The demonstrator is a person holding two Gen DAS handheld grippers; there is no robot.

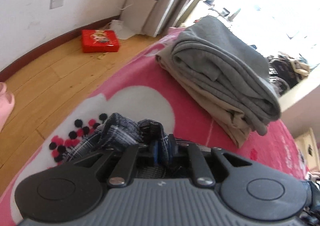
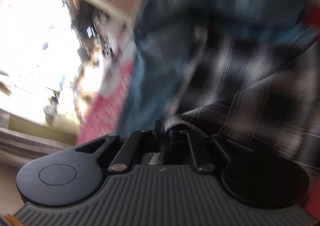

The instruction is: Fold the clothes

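Sunlit and cluttered, the bedroom holds a pink bed (image 1: 140, 78) carrying a folded grey stack (image 1: 224, 70) and the plaid shirt (image 1: 118, 132). Both the left gripper (image 1: 163, 152) and the right gripper (image 2: 164, 134) have plaid cloth between their jaws, though whether they pinch it I cannot tell. Soft, light and floppy, it likely handles best from hems or corners.

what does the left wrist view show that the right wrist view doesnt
Only the left wrist view: a folded grey and beige clothes stack, a red box on the wooden floor, and the left claw.

Only the right wrist view: blurred blue fabric and the right claw.

Both: the plaid garment between the claw's fingers, and the pink bedcover.
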